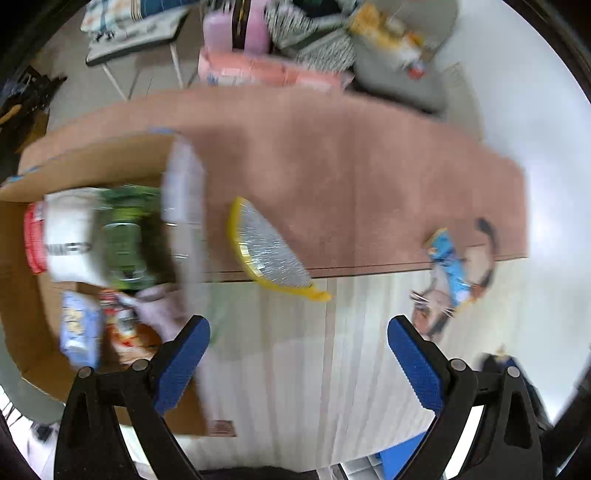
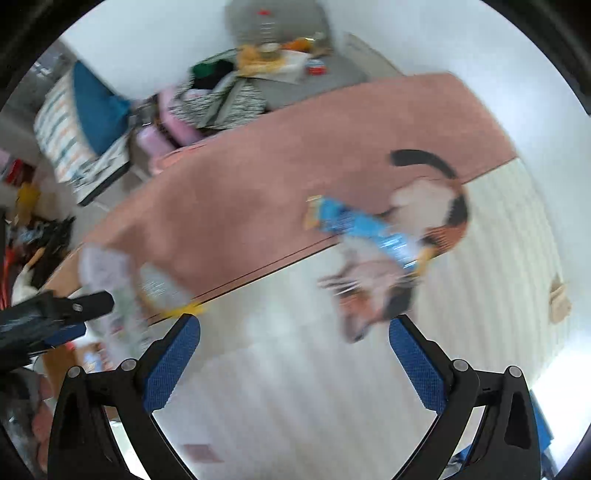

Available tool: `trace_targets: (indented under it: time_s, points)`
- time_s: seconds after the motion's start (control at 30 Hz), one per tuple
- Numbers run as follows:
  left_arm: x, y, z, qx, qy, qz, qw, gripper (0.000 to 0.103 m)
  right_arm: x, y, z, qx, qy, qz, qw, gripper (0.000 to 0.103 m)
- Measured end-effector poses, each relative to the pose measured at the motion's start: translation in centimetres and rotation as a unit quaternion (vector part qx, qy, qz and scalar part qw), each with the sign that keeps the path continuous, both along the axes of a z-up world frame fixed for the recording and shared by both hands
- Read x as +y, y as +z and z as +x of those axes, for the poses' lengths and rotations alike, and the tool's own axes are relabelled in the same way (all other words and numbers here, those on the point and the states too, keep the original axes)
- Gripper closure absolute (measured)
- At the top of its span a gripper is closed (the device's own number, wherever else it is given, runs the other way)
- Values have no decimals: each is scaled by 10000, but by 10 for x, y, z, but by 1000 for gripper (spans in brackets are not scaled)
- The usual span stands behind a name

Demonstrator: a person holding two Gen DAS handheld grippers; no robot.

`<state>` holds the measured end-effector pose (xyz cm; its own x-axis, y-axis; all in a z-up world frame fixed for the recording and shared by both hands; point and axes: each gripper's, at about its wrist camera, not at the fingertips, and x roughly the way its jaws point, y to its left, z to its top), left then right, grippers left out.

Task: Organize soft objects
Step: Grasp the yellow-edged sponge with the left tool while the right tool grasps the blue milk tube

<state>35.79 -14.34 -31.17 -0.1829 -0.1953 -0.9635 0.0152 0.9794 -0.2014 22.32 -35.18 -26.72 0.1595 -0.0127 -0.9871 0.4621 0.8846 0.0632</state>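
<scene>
A cardboard box [image 1: 22, 295] at the left holds soft packets: a white one [image 1: 70, 236], a green one [image 1: 127, 240] and several small ones. A yellow-rimmed silver packet [image 1: 269, 254] lies at the edge of the pink blanket [image 1: 351, 177]. A blue snack packet [image 1: 448, 258] lies on a calico cat plush [image 1: 476, 269]; both show in the right wrist view, packet [image 2: 362, 229] and plush [image 2: 424, 236]. My left gripper [image 1: 299, 354] is open and empty beside the box. My right gripper [image 2: 295, 354] is open and empty, short of the plush.
The bed has a white ribbed cover [image 2: 498, 295]. Beyond it are a grey chair [image 2: 280, 22] with clutter, pink items [image 1: 258, 70], a striped bag [image 2: 229, 99] and a blue pillow [image 2: 96, 107]. The left gripper's arm [image 2: 55, 314] shows at the left.
</scene>
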Motion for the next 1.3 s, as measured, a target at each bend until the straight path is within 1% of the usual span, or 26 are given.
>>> trace_targets:
  time_s: [0.03, 0.07, 0.17, 0.23, 0.33, 0.4, 0.43, 0.5, 0.57, 0.6, 0.63, 0.67, 0.7, 0.73, 0.77, 0.8, 0.83, 0.9, 0.93, 0.97, 1.0, 1.03, 1.07, 1.17, 1.3]
  points:
    - [-9, -13, 4, 88, 43, 107, 9999, 4, -14, -6, 3, 69, -14, -29, 10000, 0]
    - [-19, -33, 7, 261, 91, 241, 9993, 4, -31, -14, 8, 157, 21, -55, 9999, 0]
    - [-33, -66, 11, 603, 236, 496, 9967, 4, -63, -37, 21, 449, 271, -75, 9986, 0]
    - [-37, -88, 12, 820, 300, 658, 9940, 4, -76, -51, 32, 598, 500, -90, 9969, 0]
    - [-38, -109, 18, 929, 393, 1002, 9898, 4, -86, -80, 49, 899, 973, -93, 9911, 0]
    - [-36, -117, 22, 954, 547, 1130, 9875, 4, -87, -97, 59, 1047, 1272, -94, 9863, 0]
    - [-35, -117, 23, 928, 609, 1166, 9870, 4, -85, -106, 63, 1096, 1393, -94, 9841, 0]
    - [-35, -112, 26, 712, 667, 1143, 9886, 5, -84, -124, 73, 1227, 1684, -124, 9780, 0]
    - [-42, -104, 26, 370, 458, 1178, 9913, 14, -85, -140, 80, 1359, 1863, -247, 9727, 0]
    - [-47, -100, 25, 180, 291, 1206, 9921, 22, -85, -147, 83, 1404, 1951, -264, 9703, 0]
    - [-51, -96, 23, 50, 183, 1213, 9924, 30, -85, -153, 84, 1445, 2018, -262, 9684, 4]
    - [-53, -93, 20, -53, 98, 1191, 9928, 33, -85, -161, 85, 1497, 2038, -217, 9672, 9]
    - [-56, -91, 16, -164, 1, 1141, 9933, 36, -87, -167, 85, 1547, 2018, -141, 9670, 24]
    - [-56, -89, 12, -226, -36, 1085, 9938, 38, -89, -173, 84, 1634, 1944, -20, 9672, 40]
    - [-55, -88, 8, -278, -72, 1020, 9944, 41, -90, -177, 83, 1679, 1871, 14, 9679, 47]
    - [-54, -87, 4, -307, -92, 958, 9949, 47, -92, -177, 82, 1641, 1756, 64, 9707, 53]
    - [-53, -86, -2, -328, -77, 901, 9954, 52, -94, -177, 81, 1610, 1673, 88, 9726, 65]
    - [-44, -89, -8, -231, 64, 676, 9974, 60, -94, -176, 80, 1608, 1579, 154, 9741, 79]
    - [-38, -92, -10, -118, 177, 519, 9984, 71, -94, -177, 79, 1603, 1525, 268, 9748, 80]
    - [-33, -98, -14, -7, 277, 454, 9986, 75, -93, -177, 77, 1619, 1461, 336, 9753, 81]
    - [-27, -103, -16, 96, 355, 438, 9984, 77, -92, -178, 77, 1631, 1440, 345, 9754, 82]
    - [-23, -106, -18, 132, 389, 437, 9982, 80, -91, -178, 76, 1613, 1434, 344, 9758, 82]
    - [-22, -105, -20, 48, 371, 458, 9983, 81, -90, -179, 75, 1592, 1414, 332, 9765, 82]
    - [-25, -105, -25, 36, 319, 504, 9982, 84, -87, -179, 70, 1501, 1339, 379, 9788, 84]
    - [-16, -84, -35, -259, 313, 518, 9978, 86, -82, -173, 57, 1325, 1273, 574, 9813, 85]
